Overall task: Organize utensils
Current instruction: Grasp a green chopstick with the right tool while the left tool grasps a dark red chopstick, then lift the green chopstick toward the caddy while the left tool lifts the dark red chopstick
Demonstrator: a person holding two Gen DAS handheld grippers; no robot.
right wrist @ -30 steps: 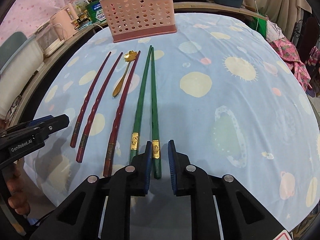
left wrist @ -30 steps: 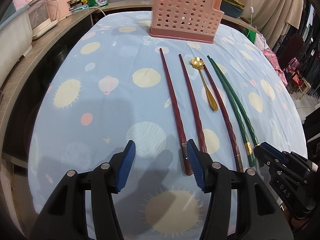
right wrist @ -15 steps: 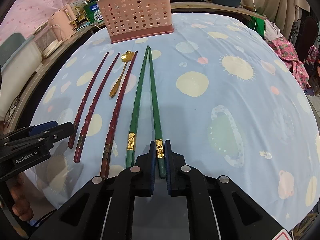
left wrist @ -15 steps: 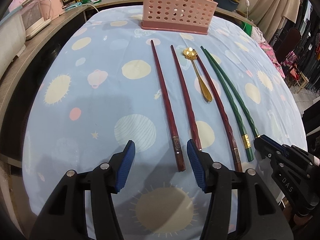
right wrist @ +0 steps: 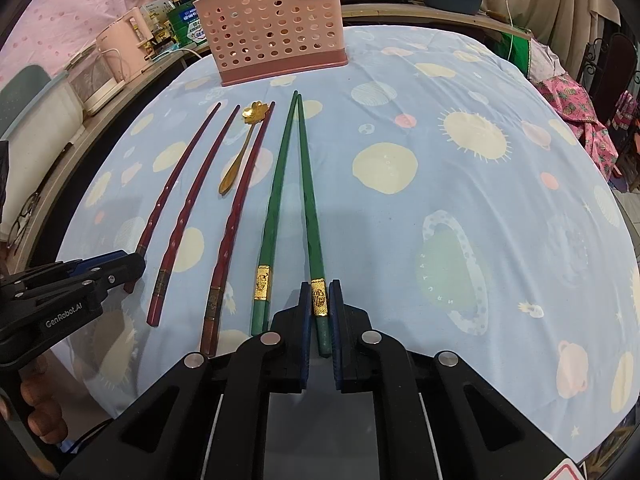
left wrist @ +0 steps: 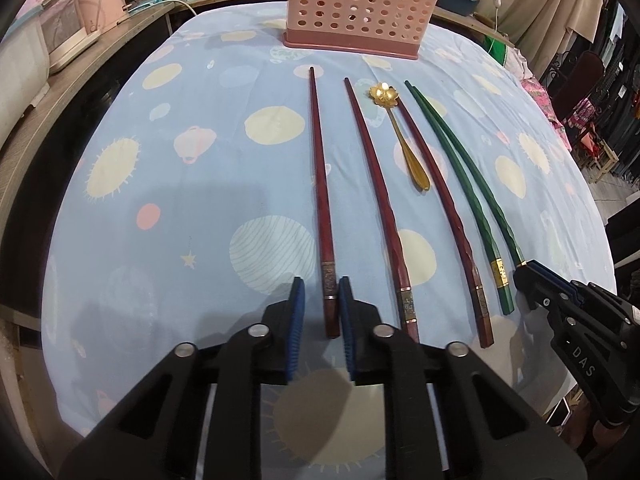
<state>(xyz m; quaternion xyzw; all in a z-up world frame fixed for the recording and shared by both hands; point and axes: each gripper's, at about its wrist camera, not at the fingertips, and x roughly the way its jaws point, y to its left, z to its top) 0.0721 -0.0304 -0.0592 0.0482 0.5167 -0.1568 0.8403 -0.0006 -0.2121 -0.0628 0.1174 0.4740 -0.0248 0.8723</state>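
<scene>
The left gripper (left wrist: 321,292) has just been closing, and the thick end of the leftmost red chopstick (left wrist: 321,200) lies between its blue pads; the right pad touches the stick while a narrow gap shows beside the left pad, so it is not yet pinched; the right gripper (right wrist: 320,292) is clamped on the thick end of the right green chopstick (right wrist: 308,184), pads pressed against both sides just by its gold band. Only the right wrist view shows bare fingers (right wrist: 38,408) under the left gripper's handle, and red sticks already standing behind the pink perforated holder (right wrist: 276,24); the left wrist view alone shows the right gripper from the side, its tip covering the green stick's end. Outward from the jaws, two more red chopsticks (left wrist: 380,200), a gold flower-headed spoon (left wrist: 400,136) and the second green chopstick (right wrist: 276,200) lie in a row on the blue planet-print cloth (left wrist: 160,200), all pointing toward the holder, which stands well apart at the far edge.
</scene>
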